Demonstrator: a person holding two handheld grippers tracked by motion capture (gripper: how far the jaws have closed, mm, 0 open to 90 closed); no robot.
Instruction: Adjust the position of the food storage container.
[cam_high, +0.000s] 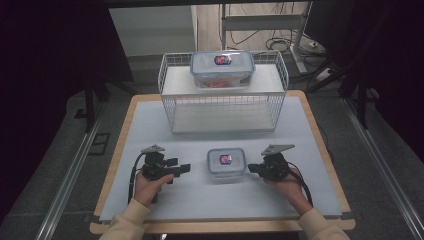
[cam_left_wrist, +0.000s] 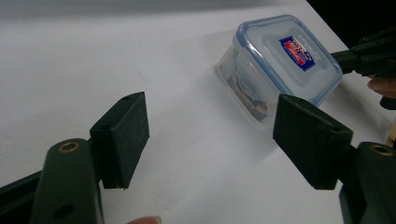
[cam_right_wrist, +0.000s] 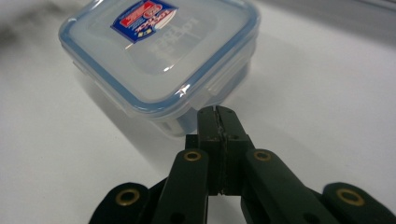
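— Where do your three cameras stand?

— The high view hangs above your side and looks forward and down on the whole pale grey table top. Your left gripper view sits low, close to the surface, facing the small clear plastic box with a blue-rimmed lid from some way off.

— And your right one?

— Very near the same box, looking slightly down. All three views share this box.

Small box lid: red and blue sticker, its print too blurred for me to read.
Large box lid: matching sticker, too small to read.
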